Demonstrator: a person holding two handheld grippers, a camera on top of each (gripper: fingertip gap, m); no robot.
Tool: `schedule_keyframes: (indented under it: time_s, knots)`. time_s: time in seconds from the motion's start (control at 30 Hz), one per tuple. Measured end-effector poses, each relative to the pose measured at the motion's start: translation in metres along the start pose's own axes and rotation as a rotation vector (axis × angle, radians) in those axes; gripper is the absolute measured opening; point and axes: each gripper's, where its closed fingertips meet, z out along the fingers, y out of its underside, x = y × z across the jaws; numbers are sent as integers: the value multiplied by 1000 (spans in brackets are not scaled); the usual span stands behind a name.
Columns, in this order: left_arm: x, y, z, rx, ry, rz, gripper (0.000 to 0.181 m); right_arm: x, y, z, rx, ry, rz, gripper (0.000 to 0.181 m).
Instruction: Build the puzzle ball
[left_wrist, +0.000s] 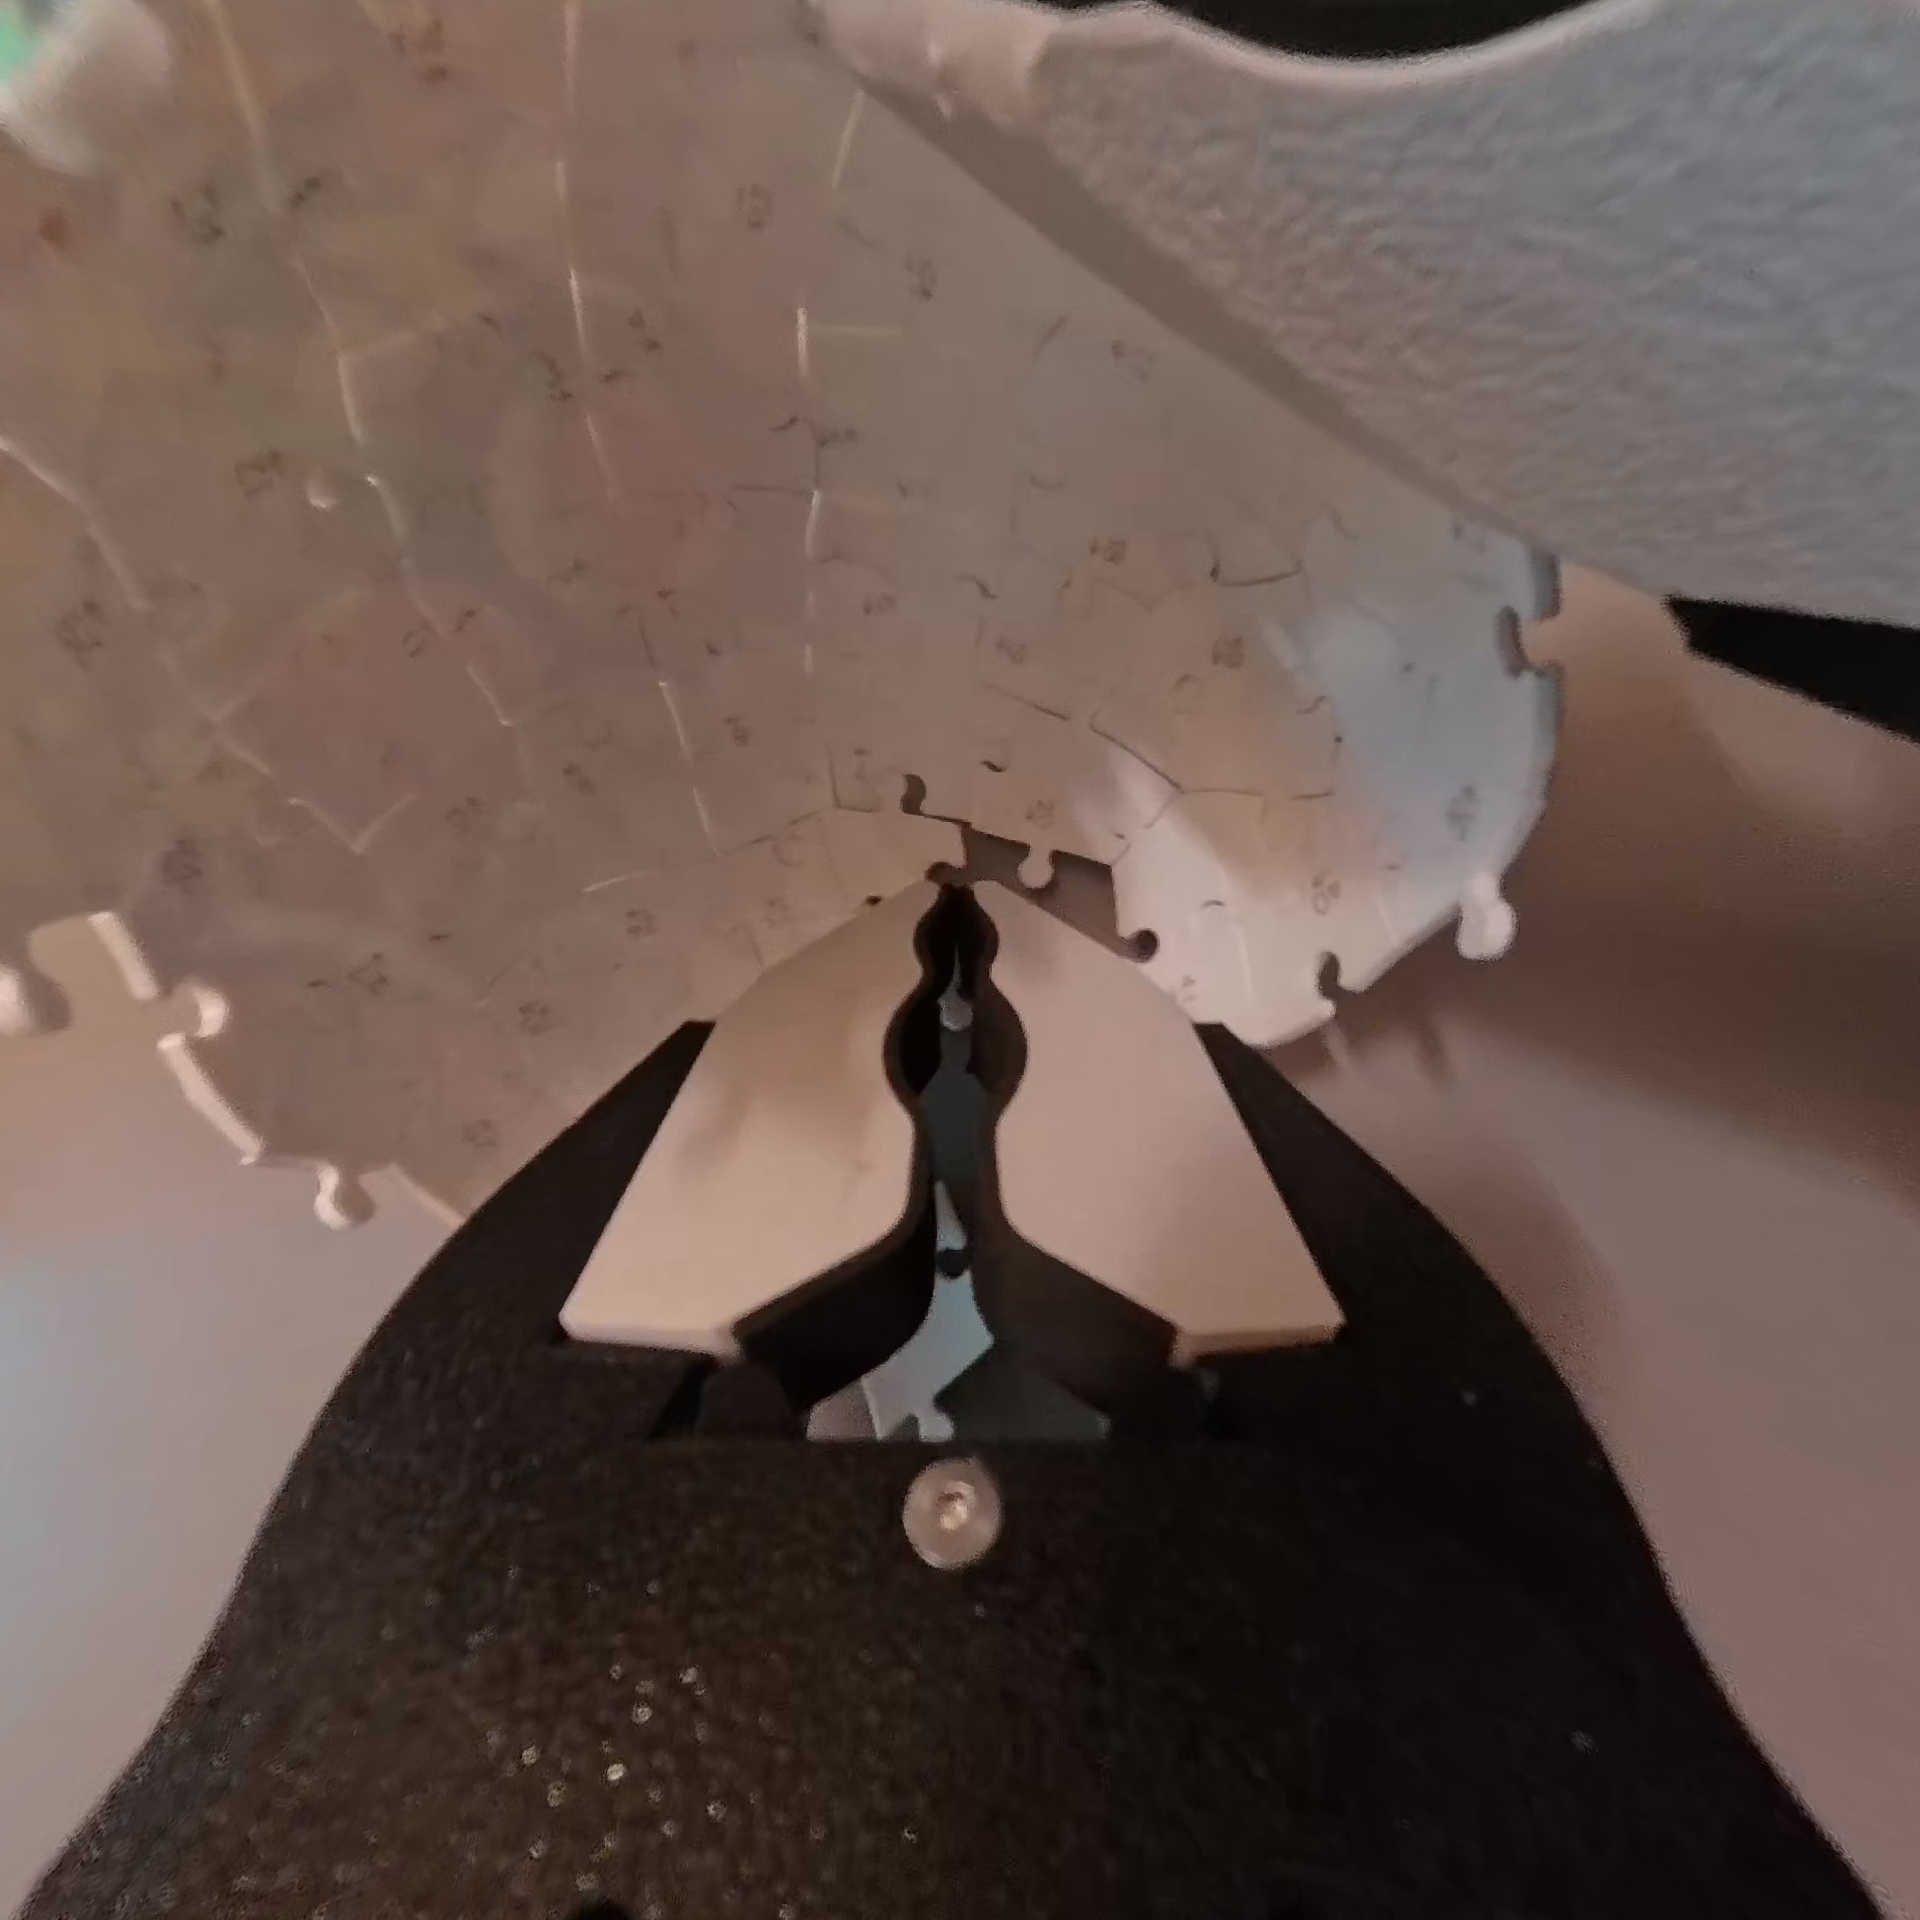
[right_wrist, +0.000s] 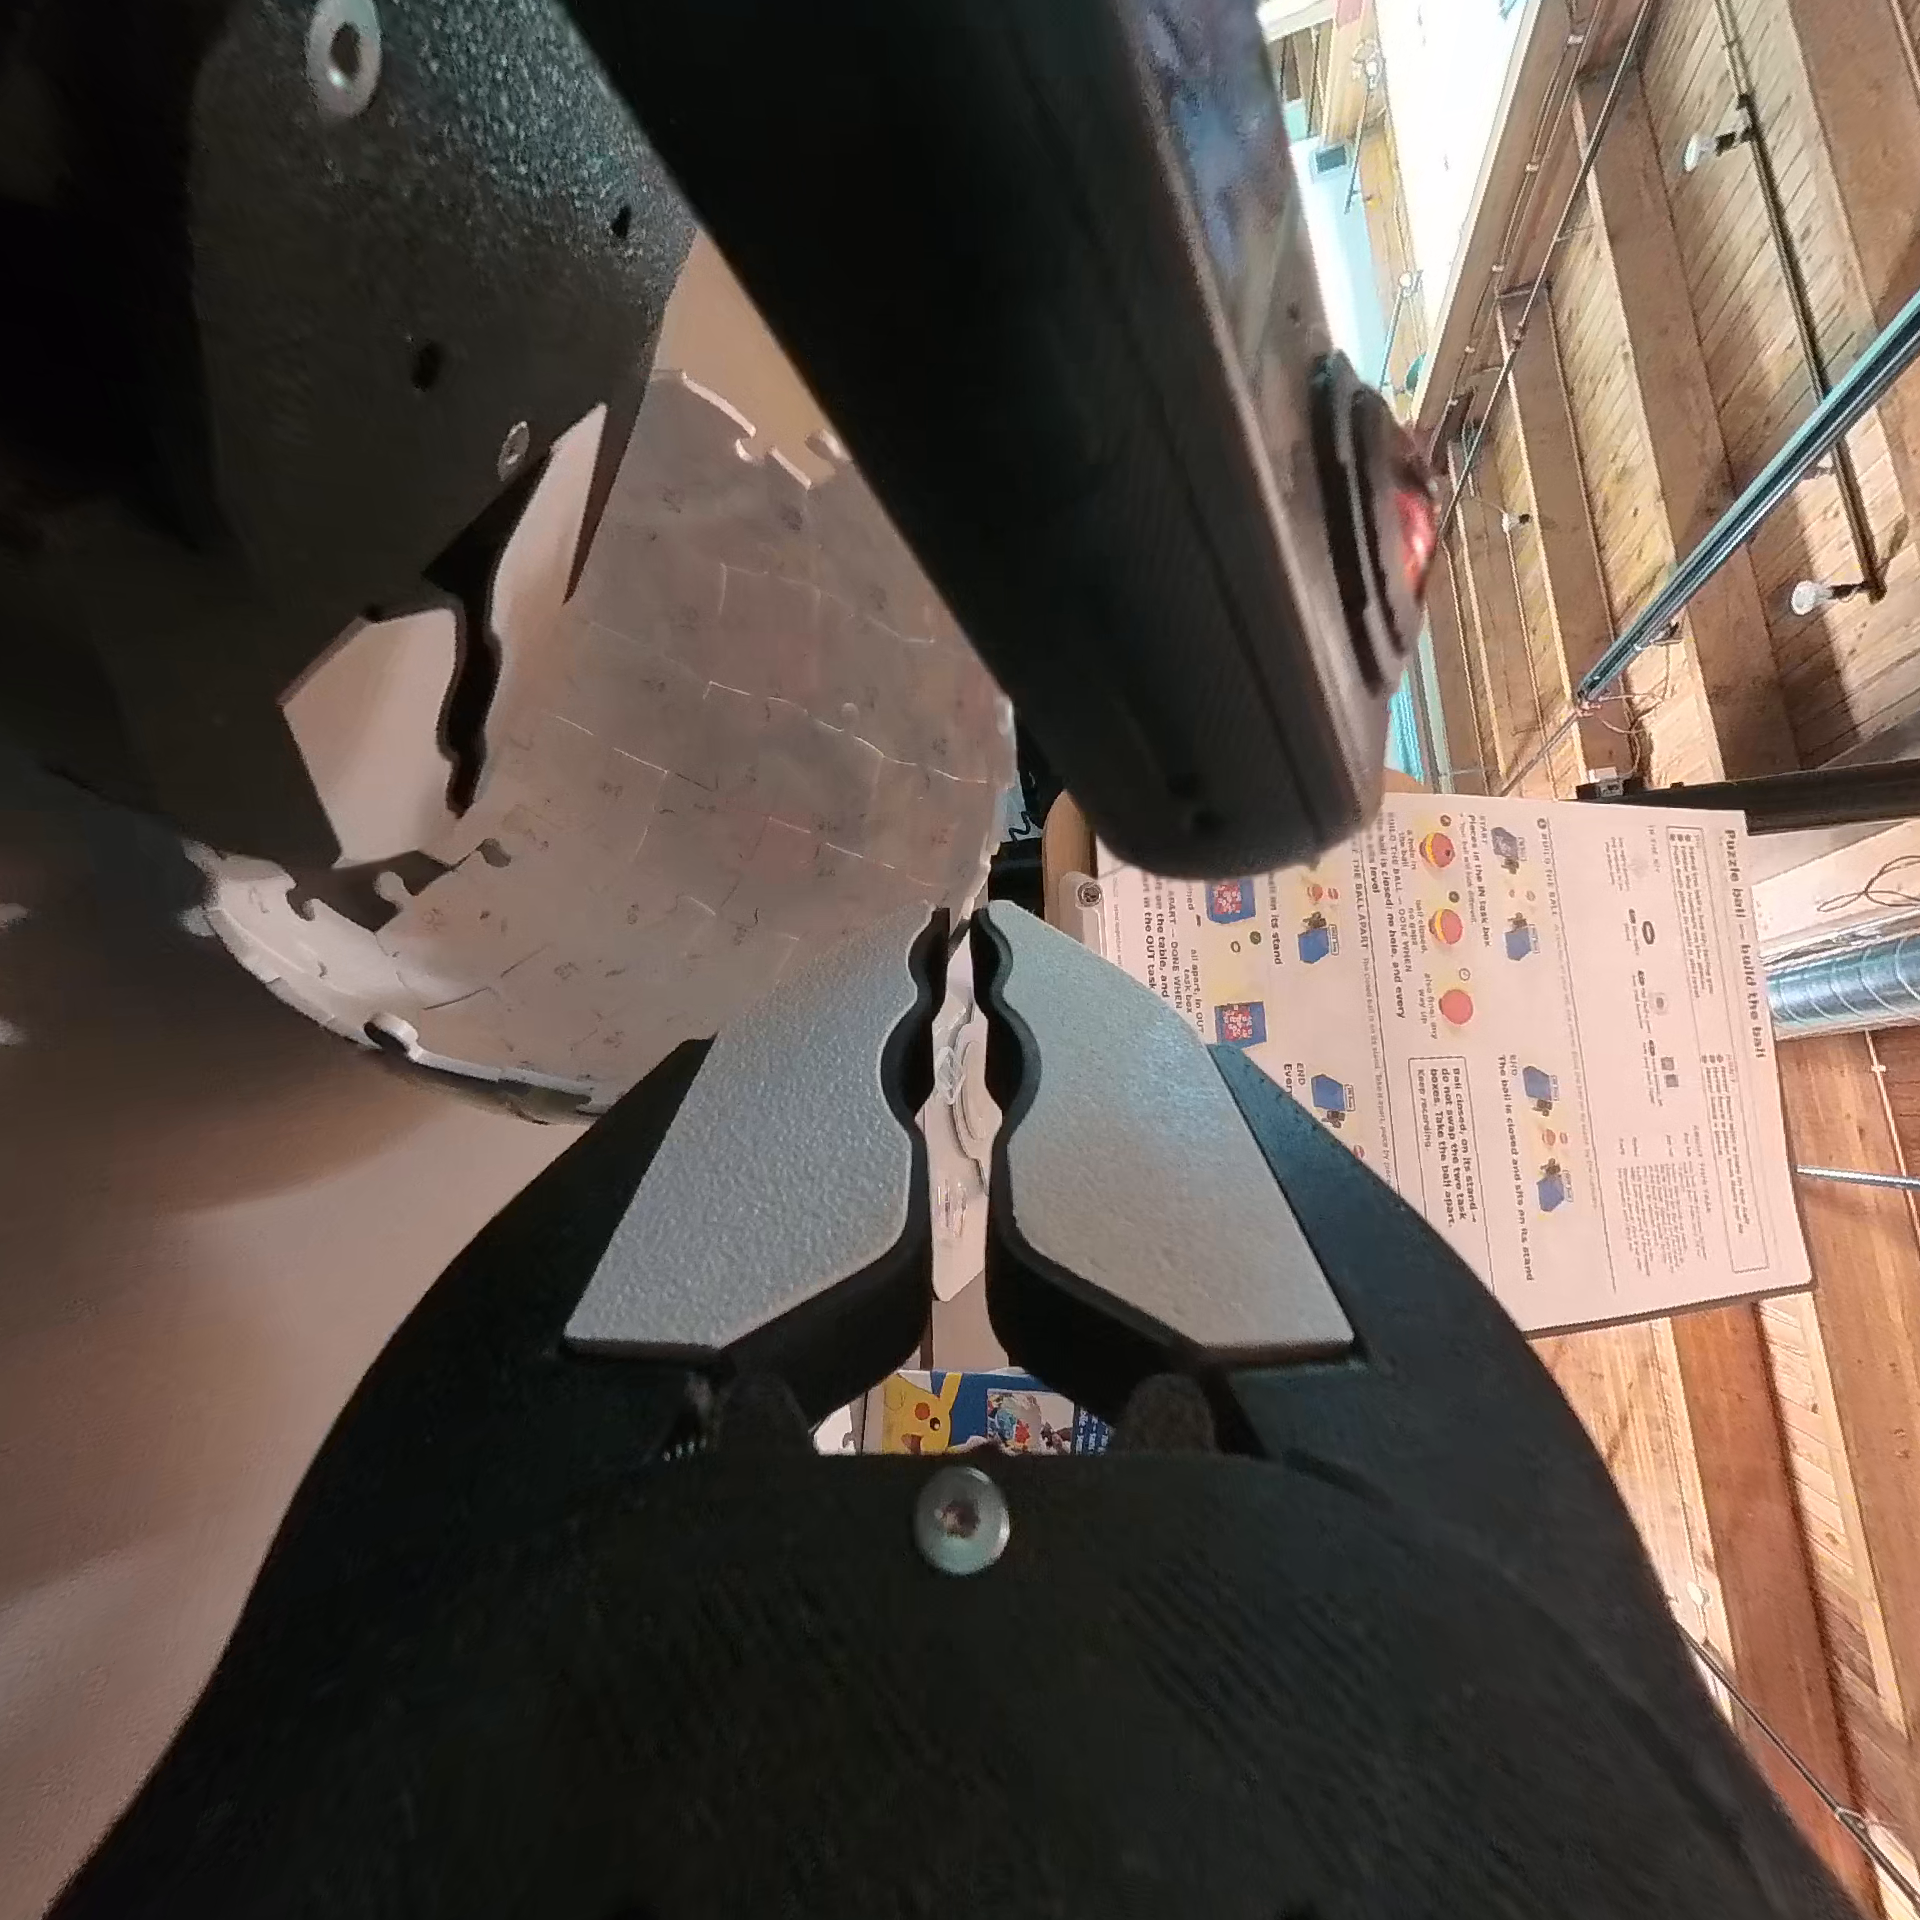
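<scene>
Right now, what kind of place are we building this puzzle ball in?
Probably a workshop or lab set up for recording tasks, not a home: bare wooden ceiling beams with a metal duct, and a printed instruction sheet propped beyond the half-built puzzle ball.

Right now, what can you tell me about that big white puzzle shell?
The puzzle shell is a curved sheet of many small whitish pieces locked together, seen from its pale, marked inner side. It looks like thin plastic. It is unfinished: its edge is jagged with knobs and notches. The left hand-held gripper is shut on its edge, and the right hand-held gripper looks closed on its rim too.
</scene>
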Motion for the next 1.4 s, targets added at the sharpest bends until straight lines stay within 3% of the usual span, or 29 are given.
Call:
schedule_keyframes:
  time_s: [0.23,0.4,1.3,1.4]
  knots:
    - [-17,-5,-9,40,-103,10,1,0,0,0,0,1,-2,4]
    - [-13,3,-5,-9,-111,49,17,1,-1,0,3,2,-6,4]
    - [-9,4,-5,-9,-73,-34,15,1,0,0,2,4,-6,4]
    - [-8,-1,-8,26,-71,-31,5,2,0,0,1,5,-7,4]
